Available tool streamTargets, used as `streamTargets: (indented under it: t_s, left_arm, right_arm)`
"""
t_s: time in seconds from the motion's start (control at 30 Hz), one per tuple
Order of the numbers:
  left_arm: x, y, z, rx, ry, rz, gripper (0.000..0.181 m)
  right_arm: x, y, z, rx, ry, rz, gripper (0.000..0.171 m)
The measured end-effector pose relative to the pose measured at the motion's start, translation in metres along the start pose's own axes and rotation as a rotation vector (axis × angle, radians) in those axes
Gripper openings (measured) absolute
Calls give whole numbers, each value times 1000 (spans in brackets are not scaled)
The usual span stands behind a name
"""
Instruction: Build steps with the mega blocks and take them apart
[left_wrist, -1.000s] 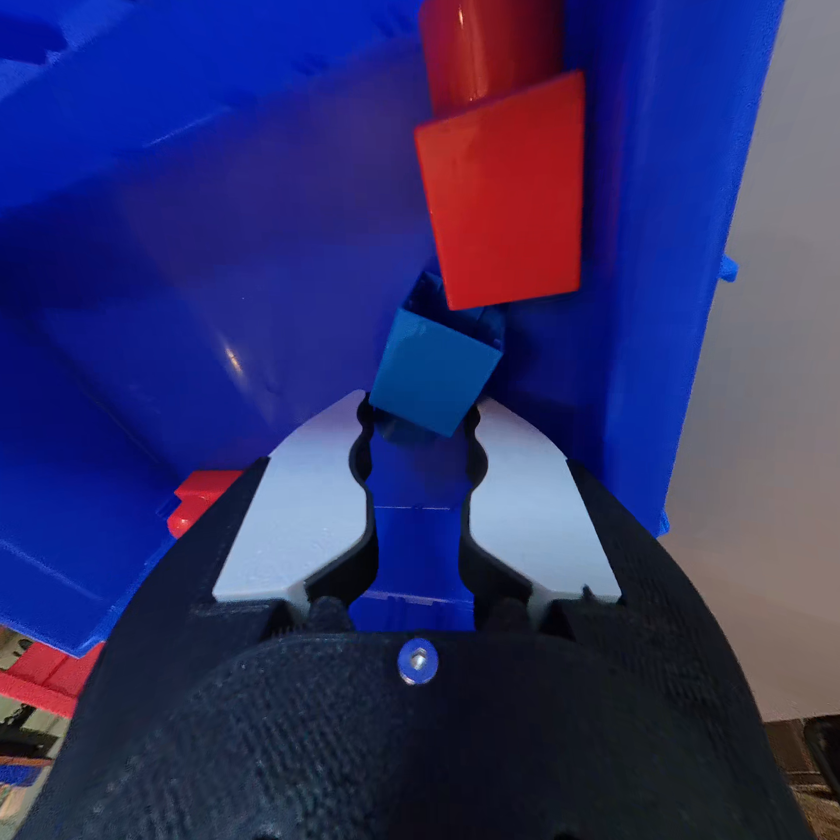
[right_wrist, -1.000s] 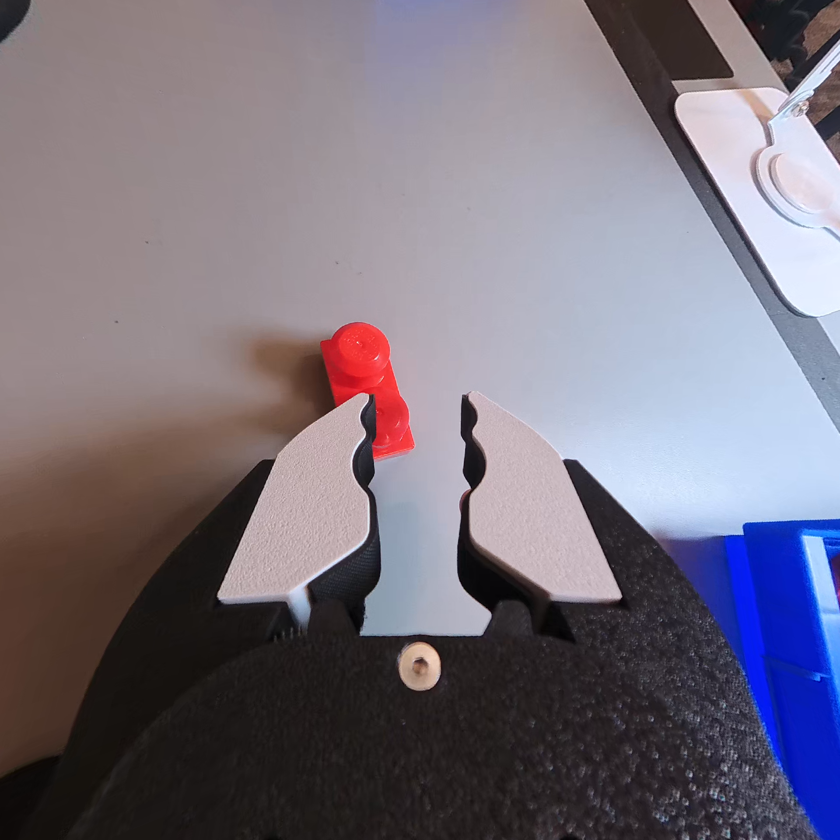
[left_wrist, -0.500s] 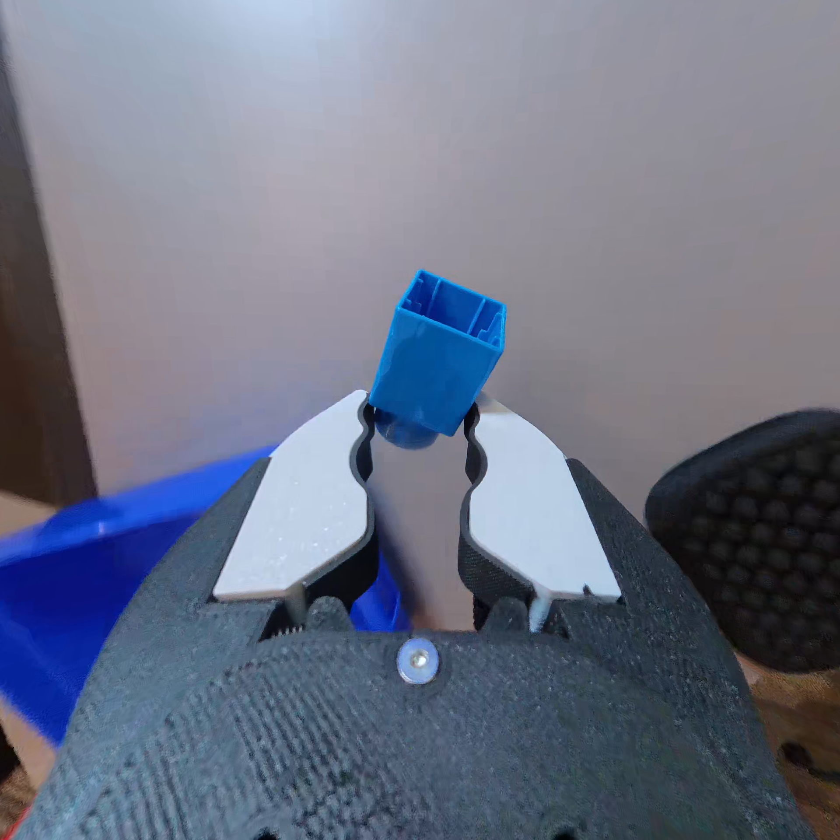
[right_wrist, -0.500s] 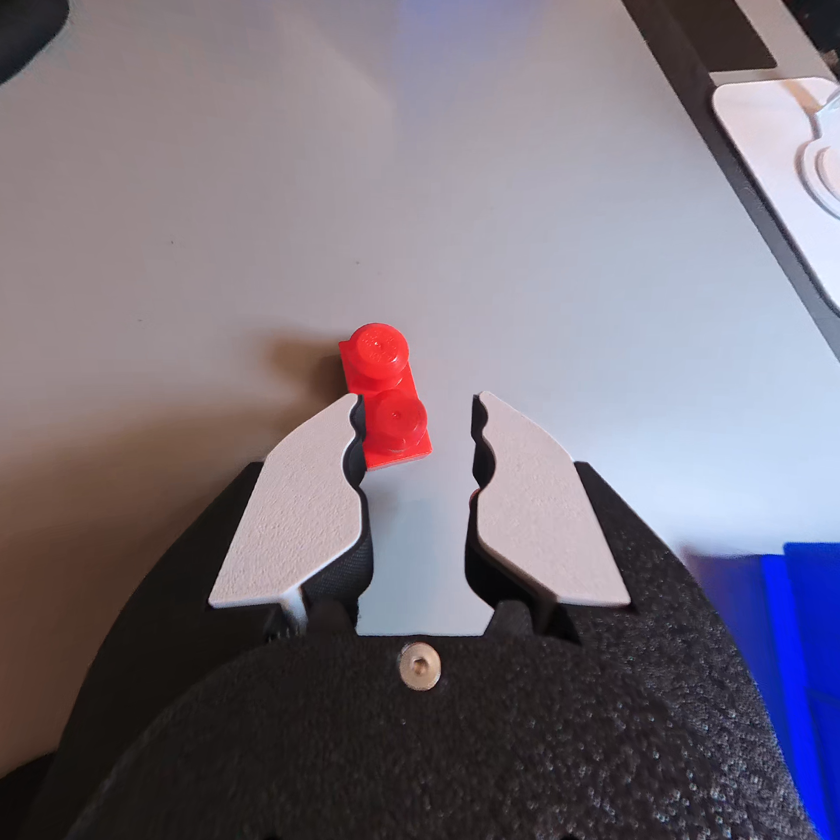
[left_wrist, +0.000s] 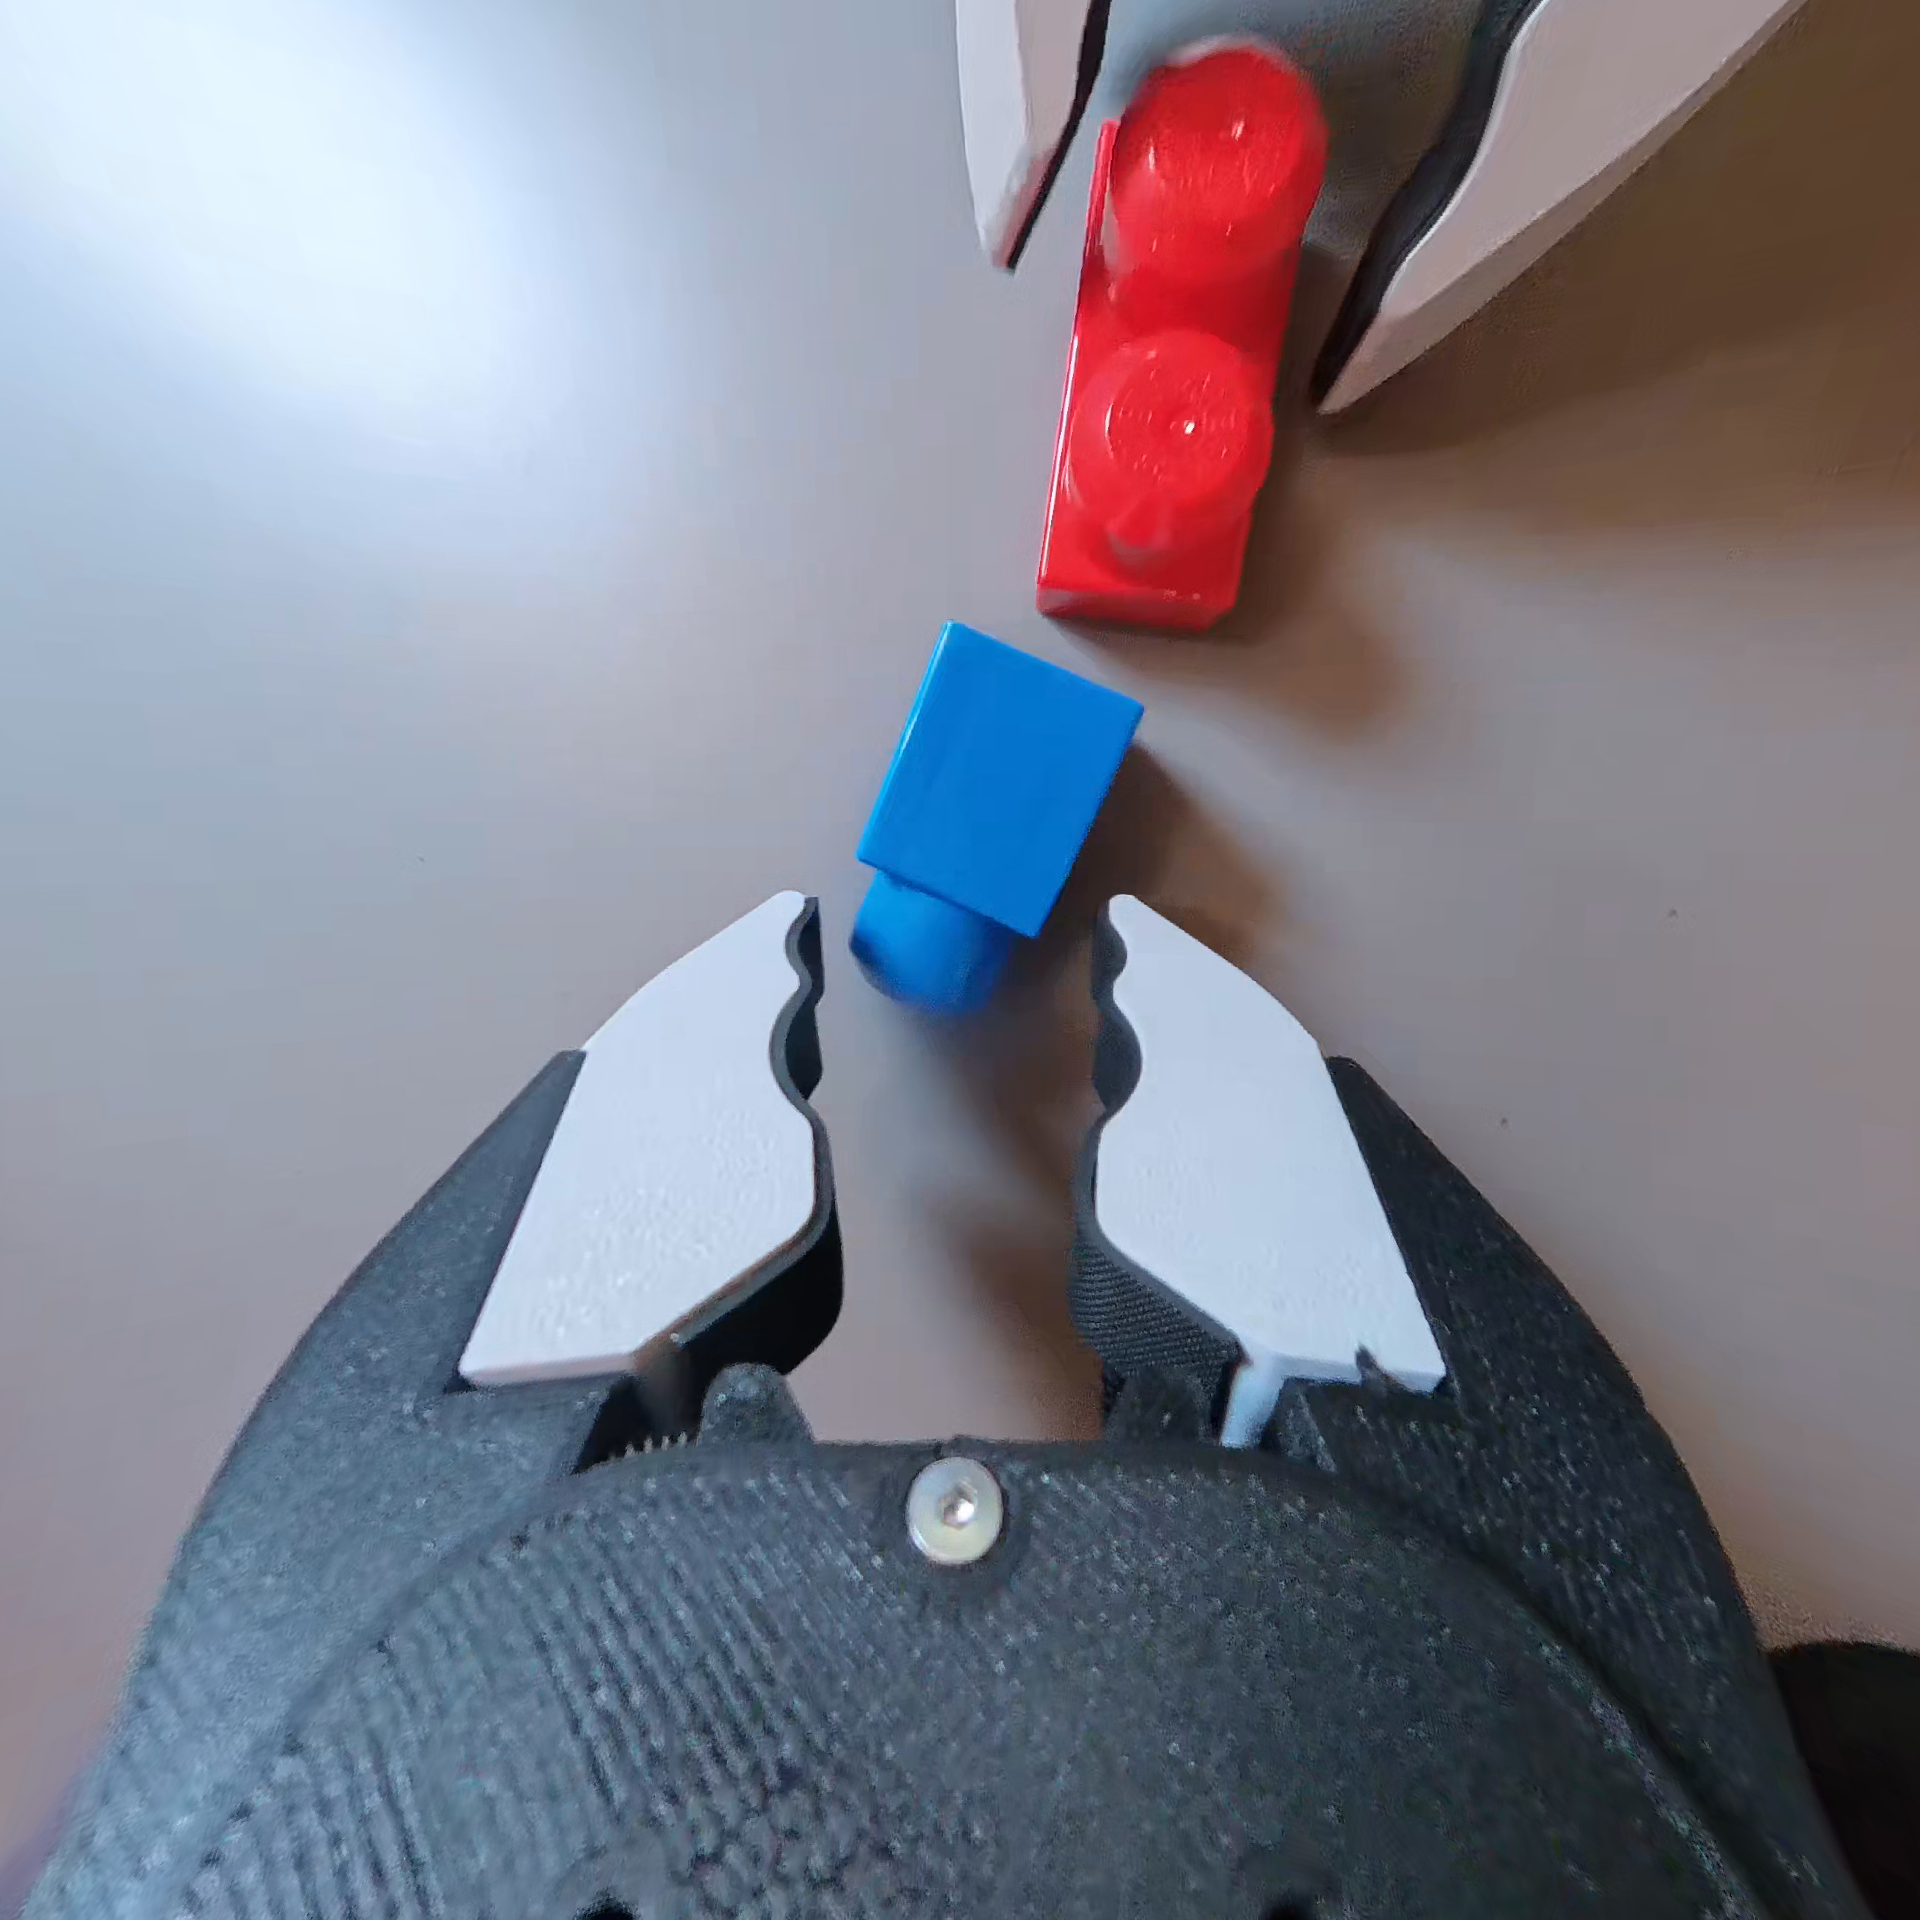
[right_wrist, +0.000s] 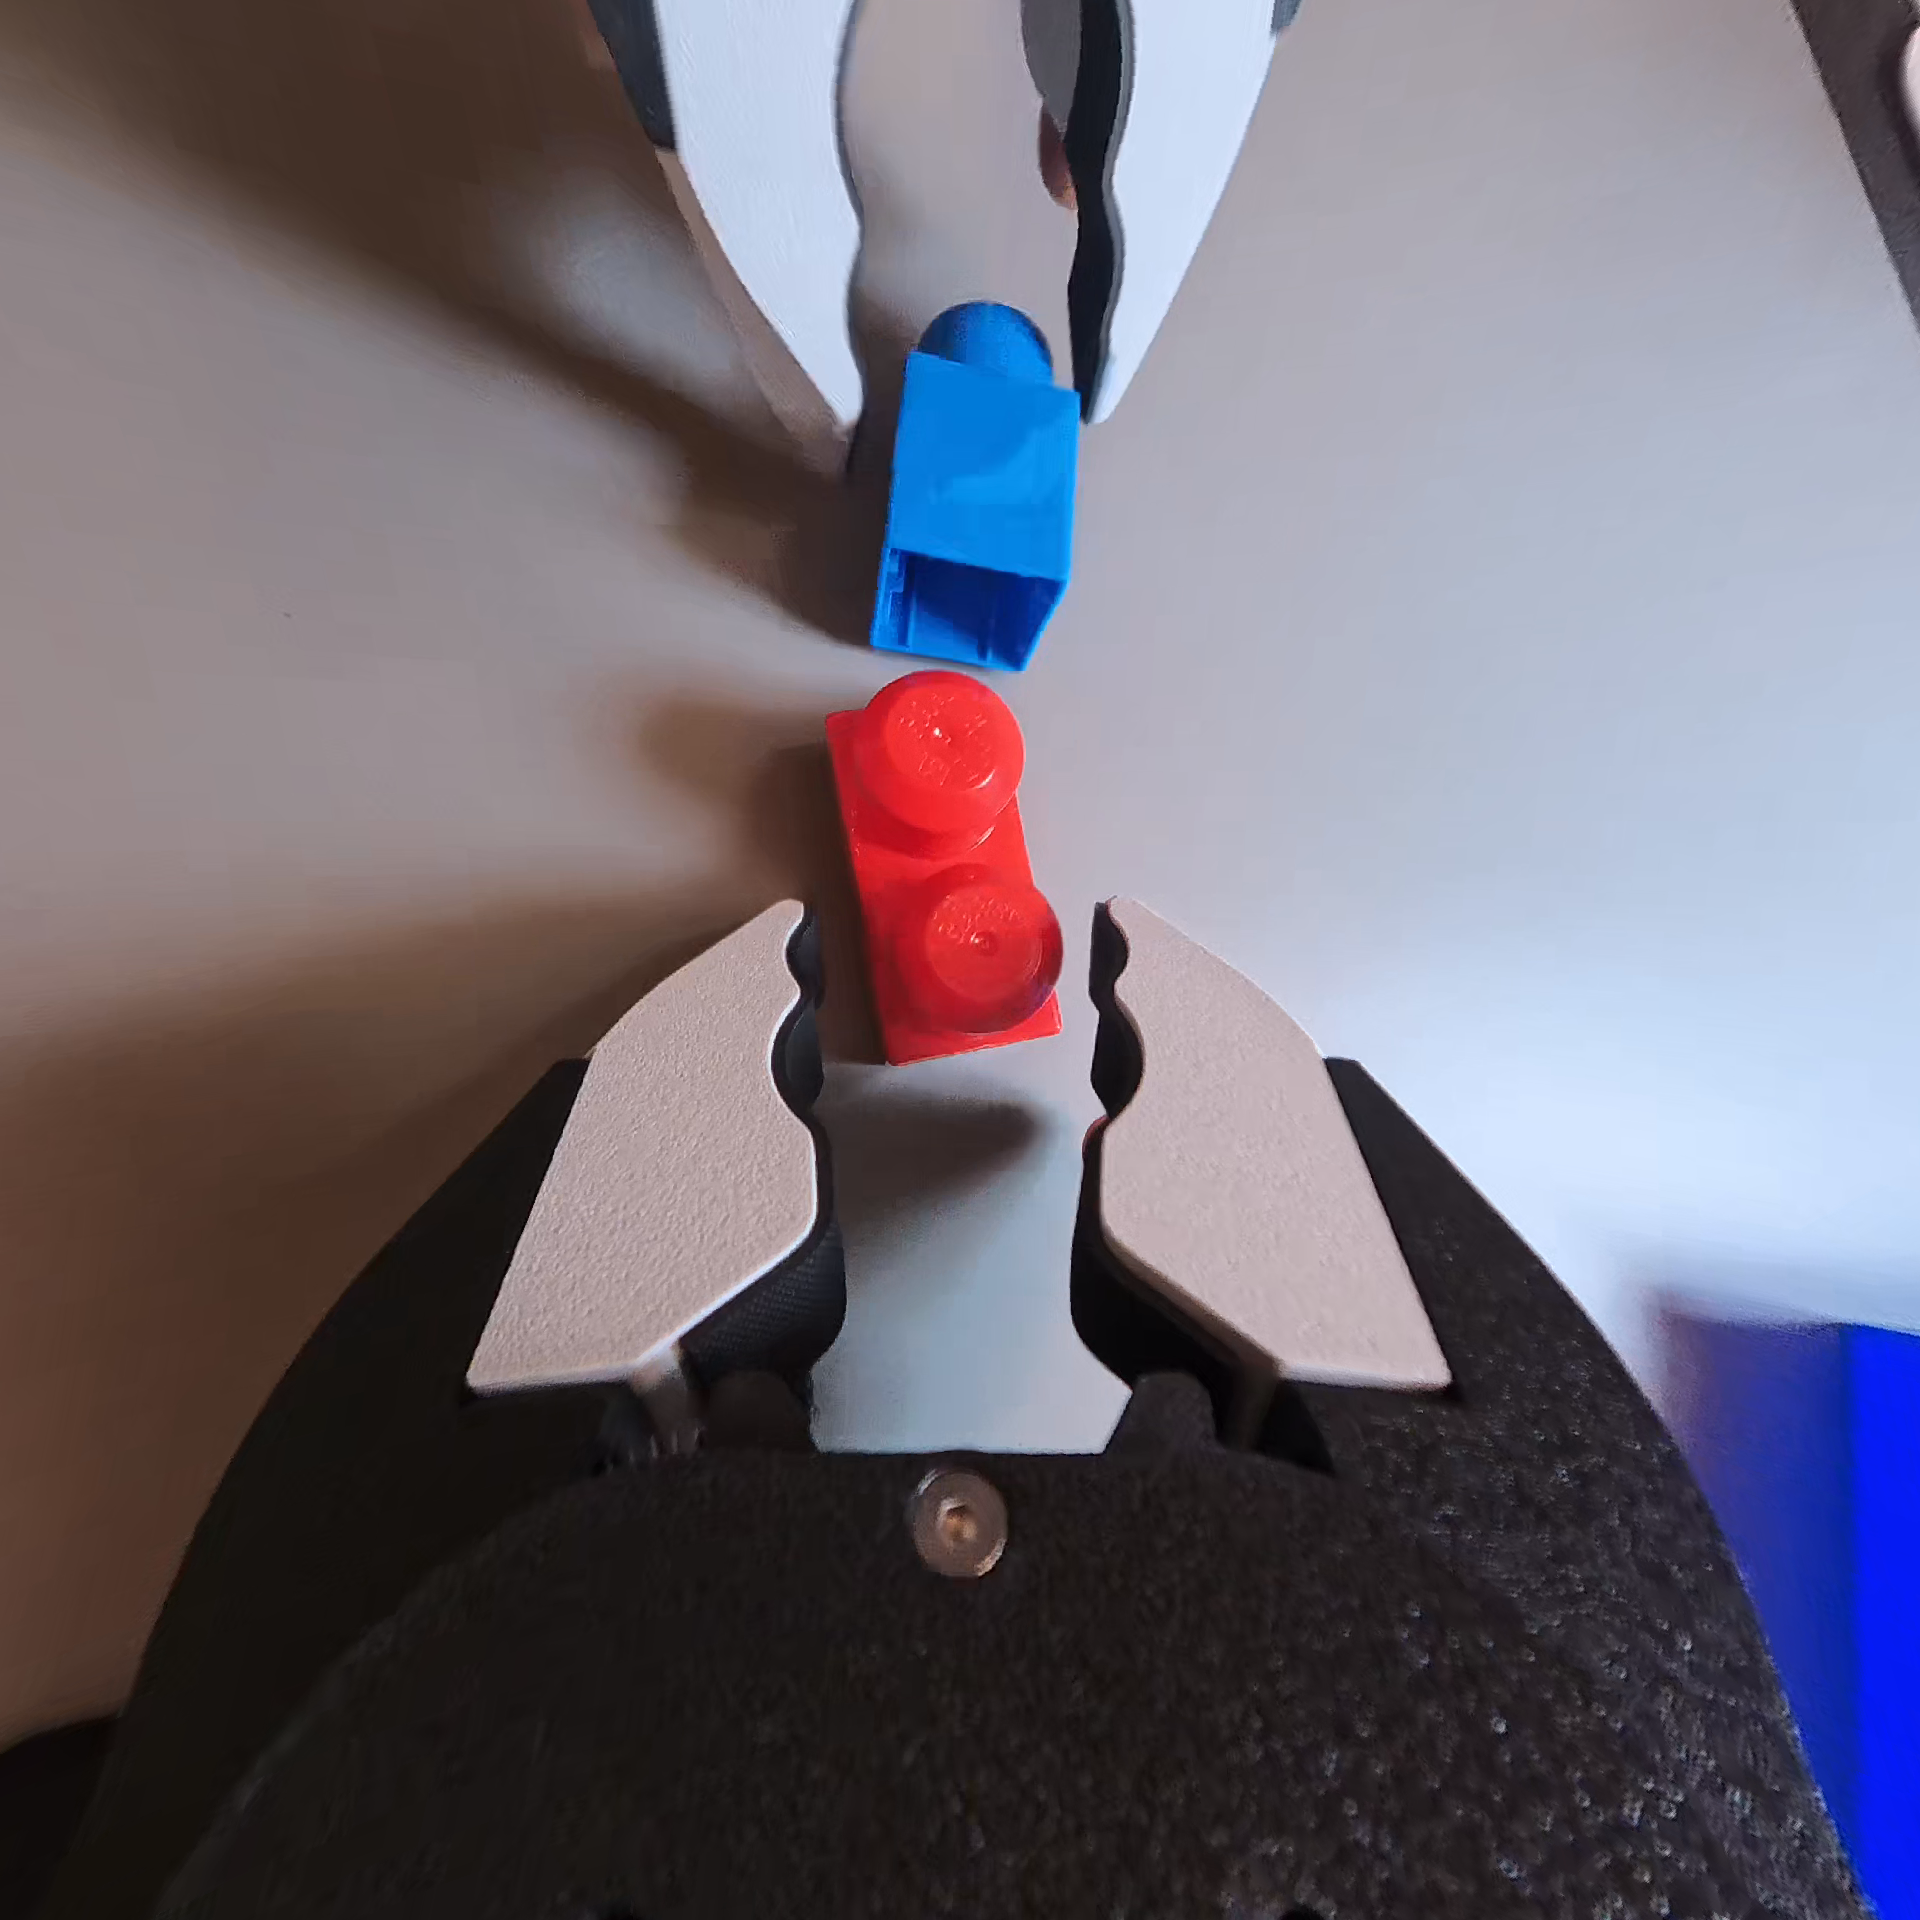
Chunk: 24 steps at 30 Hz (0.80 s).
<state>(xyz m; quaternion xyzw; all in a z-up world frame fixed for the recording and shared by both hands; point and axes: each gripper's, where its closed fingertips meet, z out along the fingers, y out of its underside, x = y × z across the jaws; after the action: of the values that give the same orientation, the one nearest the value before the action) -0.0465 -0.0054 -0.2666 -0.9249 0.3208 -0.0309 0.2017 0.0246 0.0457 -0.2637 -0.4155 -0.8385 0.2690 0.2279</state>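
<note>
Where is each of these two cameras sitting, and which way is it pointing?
Left wrist view: rides on the left gripper, looking down its pale fingers at the blue block on the grey table.
Right wrist view: rides on the right gripper, facing the opposite way, its fingers either side of the red block.
Shared: both blocks, and each shows the other gripper's fingertips at its top edge.

No print, number or sign is showing legibly anywhere. The red block is carrying faint raised lettering moulded into the tops of its two round studs, but it is reading too small and glossy to make out in either view. The blue block is showing plain faces, with no marking on them.
</note>
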Motion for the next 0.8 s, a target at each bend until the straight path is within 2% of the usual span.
streamTargets:
  t_s: [0.07, 0.17, 0.23, 0.37, 0.47, 0.57, 0.7, 0.8]
  left_arm:
    - [2, -6, -7, 91, -30, -31, 55]
    - [12, -23, -28, 309, -55, -95, 54]
    - [23, -36, -44, 488, -35, -163, 54]
    - [40, -68, -92, 899, 37, -298, 52]
    - [50, -84, -128, 1139, 118, -350, 50]
    - [58, -90, -145, 1238, 148, -321, 46]
    - [62, -86, -144, 1217, 95, -255, 35]
    - [61, -81, -141, 1205, 93, -242, 34]
  right_arm:
    - [-1, 4, 2, -24, -1, -6, 35]
    - [-2, -5, -12, 32, -27, -4, 35]
    - [1, -31, -32, 212, -53, 75, 35]
    - [0, -98, -86, 720, -109, 182, 35]
    - [-18, -125, -108, 938, -249, 255, 35]
    - [-32, -134, -98, 952, -296, 263, 35]
    - [-40, -137, -86, 931, -326, 278, 35]
    - [-44, -136, -75, 889, -325, 262, 34]
